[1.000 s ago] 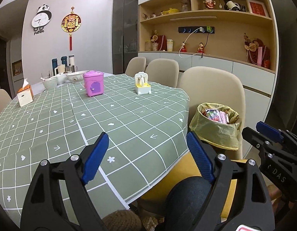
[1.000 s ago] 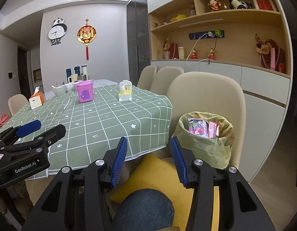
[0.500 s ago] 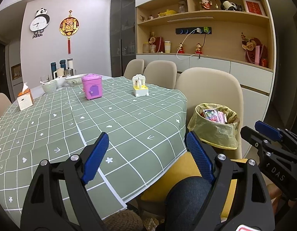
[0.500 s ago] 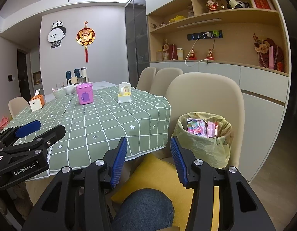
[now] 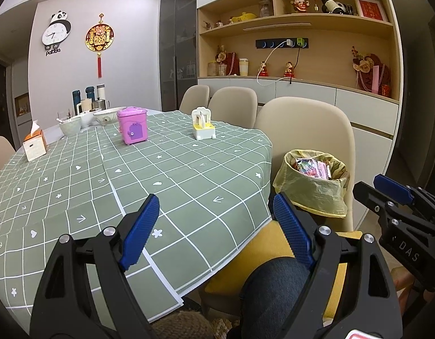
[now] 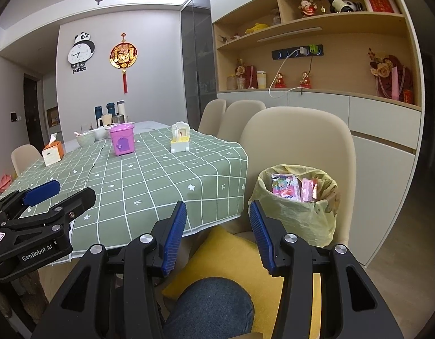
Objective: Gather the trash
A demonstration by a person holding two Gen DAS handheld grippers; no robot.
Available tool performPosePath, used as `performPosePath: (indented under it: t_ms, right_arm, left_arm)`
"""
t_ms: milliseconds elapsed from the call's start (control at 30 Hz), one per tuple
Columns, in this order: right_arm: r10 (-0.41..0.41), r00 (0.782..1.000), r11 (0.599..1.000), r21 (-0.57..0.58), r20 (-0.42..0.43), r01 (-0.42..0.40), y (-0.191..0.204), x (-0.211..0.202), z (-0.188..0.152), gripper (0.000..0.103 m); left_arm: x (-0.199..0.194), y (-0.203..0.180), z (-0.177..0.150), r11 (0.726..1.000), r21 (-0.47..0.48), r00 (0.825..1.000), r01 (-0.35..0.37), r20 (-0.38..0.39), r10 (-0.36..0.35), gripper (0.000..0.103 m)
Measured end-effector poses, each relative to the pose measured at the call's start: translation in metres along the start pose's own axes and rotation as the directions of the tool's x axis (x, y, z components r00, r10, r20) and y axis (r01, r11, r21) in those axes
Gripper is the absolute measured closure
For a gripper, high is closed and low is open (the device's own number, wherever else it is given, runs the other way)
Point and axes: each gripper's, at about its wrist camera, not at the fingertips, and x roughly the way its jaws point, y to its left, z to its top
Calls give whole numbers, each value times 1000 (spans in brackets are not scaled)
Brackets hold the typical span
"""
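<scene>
A bin lined with a yellow bag (image 5: 312, 189) stands on a beige chair beside the table; it also shows in the right wrist view (image 6: 296, 209). Colourful wrappers (image 6: 293, 188) lie inside it. My left gripper (image 5: 214, 223) is open and empty above the table's near edge. My right gripper (image 6: 217, 231) is open and empty, low in front of the bin, above a yellow cushion (image 6: 245, 260). Each gripper shows in the other's view: the right gripper (image 5: 392, 195) at the right edge, the left gripper (image 6: 45, 197) at the left.
The table has a green checked cloth (image 5: 161, 175). On it stand a purple toy bin (image 5: 131, 128), a small yellow-white toy (image 5: 203, 127), a tissue box (image 5: 34, 144) and bowls (image 5: 76, 120). Beige chairs (image 5: 305, 124) and a shelf wall (image 5: 302, 56) lie to the right.
Both grippers have drifted slightly; the scene sits a little lower in the views. Both jaws stay open.
</scene>
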Motion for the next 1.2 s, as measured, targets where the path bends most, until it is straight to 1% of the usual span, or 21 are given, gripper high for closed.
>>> performPosePath:
  t_ms: [800,1200]
  right_arm:
    - [3,1000,1000,1,-7,-3,-5,1,0,59]
    - [0,1000,1000,0,-7,0,-5,1,0,59]
  left_arm:
    - [1,-1,-3,1000,-6,1000,9,-7,-9,24]
    - [5,2,-4,1000,-14,1000,1,-26,-1,24]
